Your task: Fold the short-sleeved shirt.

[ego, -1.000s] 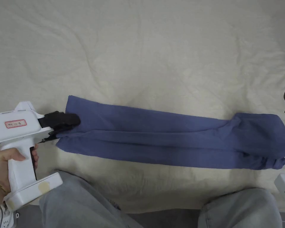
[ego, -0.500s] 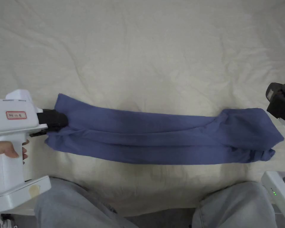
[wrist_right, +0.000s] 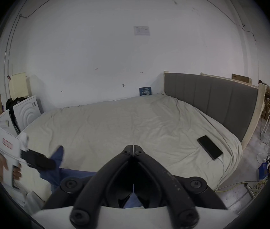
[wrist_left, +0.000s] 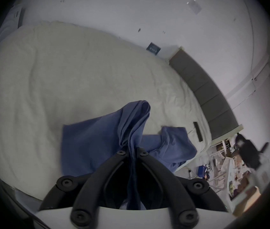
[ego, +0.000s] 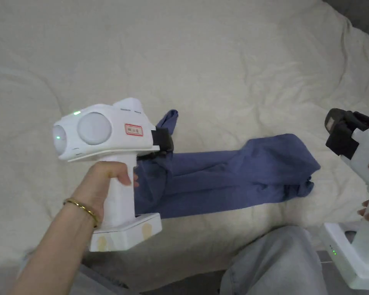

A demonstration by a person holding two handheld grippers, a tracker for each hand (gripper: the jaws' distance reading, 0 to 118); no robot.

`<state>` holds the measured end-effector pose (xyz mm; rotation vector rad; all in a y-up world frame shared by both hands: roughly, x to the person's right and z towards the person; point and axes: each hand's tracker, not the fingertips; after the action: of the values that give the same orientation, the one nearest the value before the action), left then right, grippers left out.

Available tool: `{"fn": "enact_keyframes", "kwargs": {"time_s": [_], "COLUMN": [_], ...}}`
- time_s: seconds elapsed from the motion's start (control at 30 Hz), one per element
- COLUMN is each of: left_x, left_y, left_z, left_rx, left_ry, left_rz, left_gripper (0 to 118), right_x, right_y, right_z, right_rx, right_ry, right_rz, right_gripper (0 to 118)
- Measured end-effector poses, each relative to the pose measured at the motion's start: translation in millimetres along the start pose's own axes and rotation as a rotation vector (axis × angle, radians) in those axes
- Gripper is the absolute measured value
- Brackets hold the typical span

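Note:
The blue short-sleeved shirt [ego: 233, 178] lies as a long narrow strip across the cream bed cover [ego: 218, 69]. My left gripper [ego: 165, 145] is shut on the strip's left end and holds it up off the bed, so the cloth hangs bunched beneath it. In the left gripper view both jaws pinch the blue cloth [wrist_left: 131, 151], and a loose corner [wrist_left: 141, 107] sticks up past them. My right gripper [ego: 335, 128] hovers just beyond the shirt's right end, not touching it. In the right gripper view its jaws meet at the tips [wrist_right: 133, 147] with nothing between them.
A black phone [wrist_right: 209, 147] with a white cable lies on the bed near the grey headboard [wrist_right: 210, 100]. The person's knees in grey trousers [ego: 272, 261] are at the bed's near edge. Boxes, a stool and cables stand on the floor to the right.
The left gripper has lifted the shirt's left end and carried it right, toward the other end, so the strip is shorter. The right gripper has come closer to the shirt's right end.

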<state>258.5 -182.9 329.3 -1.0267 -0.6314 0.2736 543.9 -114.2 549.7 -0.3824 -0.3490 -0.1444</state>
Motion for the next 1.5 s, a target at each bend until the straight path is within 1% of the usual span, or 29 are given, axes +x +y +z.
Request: {"fn": "enact_keyframes", "kwargs": {"time_s": [0.07,0.1,0.13,0.17,0.2,0.27,0.3,0.4,0.43,0.47,0.5,0.53,0.57,0.6,0.63,0.67,0.8,0.9,0.97,1.07,1.1,1.13,1.17,1.2,1.27,1.3,1.37,1.43,1.5], "left_x": [16.8,23.3,29.9,33.7,36.9,40.8,43.0,49.6,50.6,50.7,50.2,52.2,51.8,50.0,46.2,45.3,43.8,50.2,59.5,71.9,75.2,75.5,74.5,76.6,74.8,71.4,60.2,40.4,16.8], "left_y": [-12.0,-17.7,-24.4,-29.7,-35.3,-43.4,-45.3,-38.8,-36.6,-35.1,-34.0,-30.3,-28.9,-29.2,-30.6,-34.6,-62.6,-82.1,-94.2,-98.2,-94.5,-90.7,-84.5,-81.4,-67.9,-60.2,-44.0,-26.9,-13.2], "left_z": [-35.9,-50.4,-65.0,-75.5,-85.4,-93.2,-90.5,-67.3,-56.3,-45.1,-36.6,-29.6,-26.0,-26.5,-28.5,-32.7,-56.5,-89.4,-108.7,-114.5,-112.9,-109.9,-104.8,-94.4,-75.1,-65.3,-43.0,-24.1,0.5], "left_rx": [-0.057,-0.095,-0.143,-0.174,-0.2,-0.219,-0.201,-0.113,-0.059,0.003,0.057,0.092,0.106,0.095,0.082,0.052,-0.035,-0.085,-0.126,-0.097,-0.103,-0.12,-0.141,-0.132,-0.046,-0.004,0.045,0.077,0.15], "left_ry": [0.046,0.06,0.049,0.032,-0.002,-0.073,-0.092,-0.069,-0.043,-0.017,0.029,0.102,0.183,0.238,0.277,0.224,0.144,0.1,0.136,0.169,0.156,0.082,-0.014,-0.063,-0.101,-0.123,-0.165,-0.193,-0.227], "left_rz": [-0.033,-0.051,-0.058,-0.049,-0.011,0.055,0.058,-0.054,-0.107,-0.157,-0.197,-0.227,-0.248,-0.256,-0.263,-0.251,-0.151,-0.178,-0.228,-0.272,-0.273,-0.274,-0.237,-0.194,-0.163,-0.157,-0.136,-0.105,-0.072], "left_gripper": [10,17,41,70,84,94,101,96,90,79,61,33,14,2,2,2,2,2,2,2,2,3,5,6,10,19,72,115,118], "right_x": [9.5,13.6,18.3,22.5,26.4,33.0,34.4,40.1,40.8,40.5,39.7,38.8,37.5,35.8,33.8,32.3,27.8,26.4,27.1,31.2,31.9,32.5,33.0,33.1,32.3,31.6,30.2,28.1,25.8], "right_y": [-0.9,-1.6,-2.2,-2.5,-2.9,-4.7,-5.5,-8.7,-9.3,-9.9,-10.7,-11.5,-12.4,-13.2,-13.8,-14.5,-17.6,-18.4,-18.6,-19.7,-19.9,-20.0,-20.2,-20.0,-19.3,-18.7,-16.9,-15.2,-14.2], "right_z": [5.9,8.0,10.3,12.0,12.8,14.7,15.6,14.3,13.6,13.0,12.3,11.4,10.4,9.2,7.9,6.8,4.0,5.1,7.5,12.2,12.7,12.7,12.7,12.5,12.7,12.8,13.2,12.6,11.4], "right_rx": [0.004,0.005,0.005,0.002,-0.004,-0.008,-0.01,-0.015,-0.018,-0.021,-0.023,-0.025,-0.029,-0.031,-0.034,-0.037,-0.044,-0.049,-0.049,-0.051,-0.052,-0.056,-0.061,-0.064,-0.065,-0.064,-0.058,-0.053,-0.049], "right_ry": [-0.024,-0.032,-0.042,-0.05,-0.055,-0.056,-0.06,-0.066,-0.06,-0.055,-0.051,-0.045,-0.039,-0.032,-0.024,-0.017,0.003,0.01,0.005,-0.004,-0.008,-0.01,-0.01,-0.01,-0.014,-0.013,-0.006,-0.001,0.005], "right_rz": [-0.014,-0.022,-0.031,-0.04,-0.051,-0.061,-0.062,-0.062,-0.066,-0.07,-0.072,-0.071,-0.068,-0.065,-0.063,-0.061,-0.061,-0.065,-0.064,-0.065,-0.064,-0.062,-0.06,-0.056,-0.05,-0.051,-0.057,-0.057,-0.059], "right_gripper": [2,2,2,2,2,2,2,2,2,2,2,2,2,2,2,2,2,2,2,2,2,2,2,2,2,2,2,2,2]}}
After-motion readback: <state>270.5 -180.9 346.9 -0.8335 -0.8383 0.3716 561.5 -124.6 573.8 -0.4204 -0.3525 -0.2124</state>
